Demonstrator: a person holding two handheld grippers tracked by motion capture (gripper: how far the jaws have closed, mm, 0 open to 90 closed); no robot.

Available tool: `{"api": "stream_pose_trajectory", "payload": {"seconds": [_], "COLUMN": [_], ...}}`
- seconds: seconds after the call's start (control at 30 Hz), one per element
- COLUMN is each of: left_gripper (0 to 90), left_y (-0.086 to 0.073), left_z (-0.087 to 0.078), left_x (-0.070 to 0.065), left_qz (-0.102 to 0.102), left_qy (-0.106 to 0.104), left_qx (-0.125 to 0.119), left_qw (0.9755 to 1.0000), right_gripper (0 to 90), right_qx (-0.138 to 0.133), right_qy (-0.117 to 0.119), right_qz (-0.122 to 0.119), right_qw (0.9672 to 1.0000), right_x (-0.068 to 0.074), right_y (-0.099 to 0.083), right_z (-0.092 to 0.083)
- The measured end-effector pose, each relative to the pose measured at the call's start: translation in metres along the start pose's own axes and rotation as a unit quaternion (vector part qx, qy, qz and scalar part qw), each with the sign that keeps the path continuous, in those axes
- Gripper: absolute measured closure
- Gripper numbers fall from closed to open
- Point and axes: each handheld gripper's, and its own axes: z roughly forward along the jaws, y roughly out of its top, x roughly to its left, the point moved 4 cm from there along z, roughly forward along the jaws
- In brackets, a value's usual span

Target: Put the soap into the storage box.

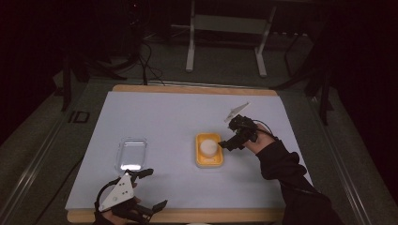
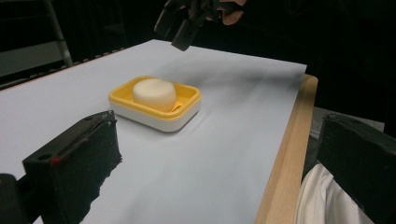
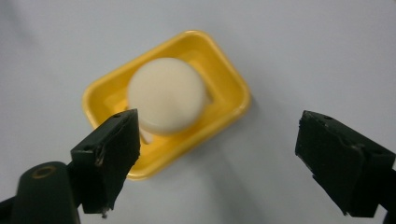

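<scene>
1. Worktop [image 1: 178, 112]: pale sheet over a wooden board, wood edge showing at near and far sides
2. Yellow soap dish [image 1: 209, 150] sits right of centre on the sheet. It is a rounded rectangle; in the high view its long axis runs near-to-far, short ends toward the person and toward the far edge
3. Round white soap [image 1: 209, 147] lies inside the dish, nearer the far end than the near end. In the right gripper view it covers most of the dish floor [image 3: 169, 95]; it is a flat puck, flat face up
4. Clear plastic lid [image 1: 131, 153] lies flat on the sheet, well left of the dish, long axis also near-to-far
5. Right claw [image 1: 227, 144]: just beside the dish's right rim, pointing left toward it, above the sheet. Jaws stand wide apart, nothing between them; in its own view one jaw overlaps the dish edge, the other is over bare sheet. Contact with the dish: cannot tell
6. Left claw [image 1: 155, 188]: at the near edge of the worktop, near-left of the dish, aimed toward the right. Jaws wide apart, holding nothing
7. Grey three-cornered plate on the left claw faces up
</scene>
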Motion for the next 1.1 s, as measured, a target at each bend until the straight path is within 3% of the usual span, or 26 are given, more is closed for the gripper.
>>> {"api": "stream_pose_trajectory", "payload": {"seconds": [0.27, 0.57, 0.7, 1.1], "left_gripper": [0.1, 0.1, 0.1, 0.1], "left_y": [0.0, 0.0, 0.0, 0.0], "left_z": [0.0, 0.0, 0.0, 0.001], "left_x": [0.0, 0.0, -0.001, 0.0], "left_qz": [0.0, -0.001, 0.0, 0.0], "left_qy": [-0.001, -0.001, -0.002, -0.002], "left_qx": [0.0, 0.0, 0.001, 0.002], "left_qw": [1.0, 1.0, 1.0, 1.0], "right_gripper": [13.8, 13.5, 13.4, 13.5], "right_qx": [-0.03, -0.05, -0.057, -0.098], "right_qy": [-0.01, -0.012, -0.025, -0.05], "right_qz": [0.043, 0.047, 0.053, 0.084], "right_qw": [0.9986, 0.9975, 0.9967, 0.9903], "right_x": [-0.001, 0.008, 0.011, 0.017], "right_y": [-0.015, -0.037, -0.047, -0.084], "right_z": [-0.012, -0.024, -0.03, -0.047]}}
